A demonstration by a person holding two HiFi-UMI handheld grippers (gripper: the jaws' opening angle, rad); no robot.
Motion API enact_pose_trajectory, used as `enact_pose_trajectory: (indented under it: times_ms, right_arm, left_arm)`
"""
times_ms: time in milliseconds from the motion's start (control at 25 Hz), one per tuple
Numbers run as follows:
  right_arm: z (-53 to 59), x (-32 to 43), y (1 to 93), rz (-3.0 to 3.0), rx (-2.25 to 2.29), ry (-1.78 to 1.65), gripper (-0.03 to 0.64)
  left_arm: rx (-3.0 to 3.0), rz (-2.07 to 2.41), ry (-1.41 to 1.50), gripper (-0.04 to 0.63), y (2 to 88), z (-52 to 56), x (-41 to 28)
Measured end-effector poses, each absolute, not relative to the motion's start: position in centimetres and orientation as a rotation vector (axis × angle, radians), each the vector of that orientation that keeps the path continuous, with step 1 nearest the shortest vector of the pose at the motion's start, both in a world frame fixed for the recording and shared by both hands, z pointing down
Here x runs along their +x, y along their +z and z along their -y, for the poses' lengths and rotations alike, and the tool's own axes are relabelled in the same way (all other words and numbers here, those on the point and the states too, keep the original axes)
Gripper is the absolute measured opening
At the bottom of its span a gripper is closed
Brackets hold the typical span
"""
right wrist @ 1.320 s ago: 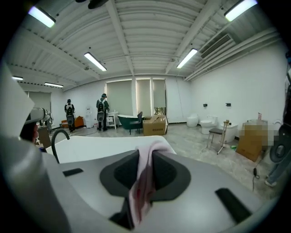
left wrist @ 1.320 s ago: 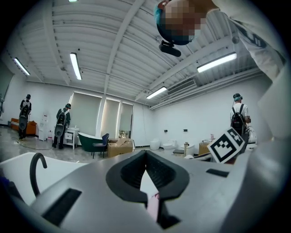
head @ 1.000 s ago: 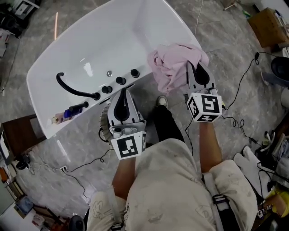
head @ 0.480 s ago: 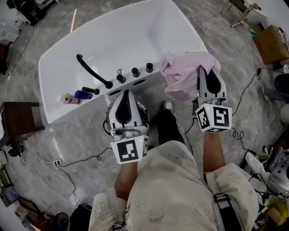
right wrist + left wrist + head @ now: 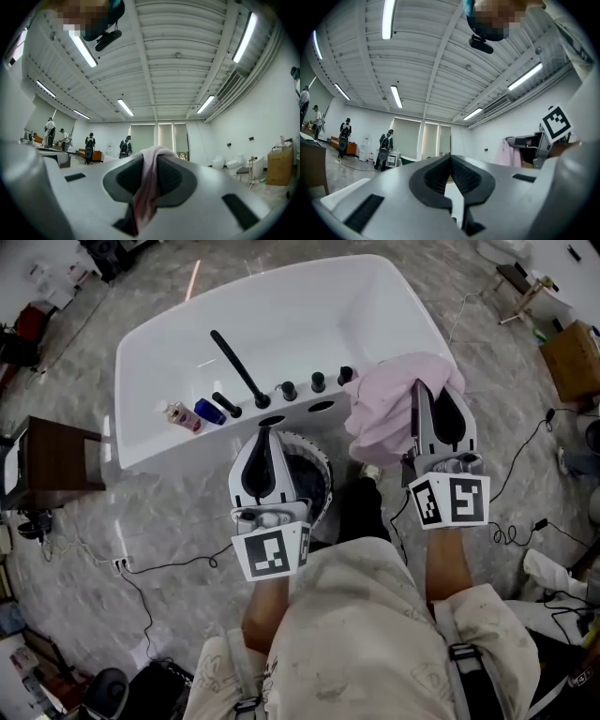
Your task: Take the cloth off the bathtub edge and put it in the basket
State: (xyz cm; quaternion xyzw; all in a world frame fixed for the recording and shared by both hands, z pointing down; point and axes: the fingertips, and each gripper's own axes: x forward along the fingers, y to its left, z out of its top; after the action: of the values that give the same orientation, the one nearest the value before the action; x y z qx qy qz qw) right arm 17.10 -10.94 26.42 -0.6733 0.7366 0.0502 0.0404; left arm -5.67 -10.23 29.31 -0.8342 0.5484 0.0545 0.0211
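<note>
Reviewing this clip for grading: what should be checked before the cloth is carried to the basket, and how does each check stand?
1. Grip: the right tongs pinch the pink cloth between their jaws: ok.
2. The left tongs are shut with nothing between them: ok.
3. The basket is in view on the floor beside the bathtub: ok.
4. Cloth above the basket: not ok, it hangs to the basket's right.
5. Way into the basket free: not ok, the left tongs lie over it in the head view.
6. Cloth clear of the bathtub's edge: cannot tell from above.
</note>
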Motion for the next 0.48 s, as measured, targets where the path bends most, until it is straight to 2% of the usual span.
enact_pose_trajectory:
  times_ms: [480]
  right_arm:
    - [6.5,3.7,20.2,-2.335,-1.784,0.215,0.048]
  left_arm:
    - [-2.426,-1.846,0.178,0.003,26.7,3.1,-18.4]
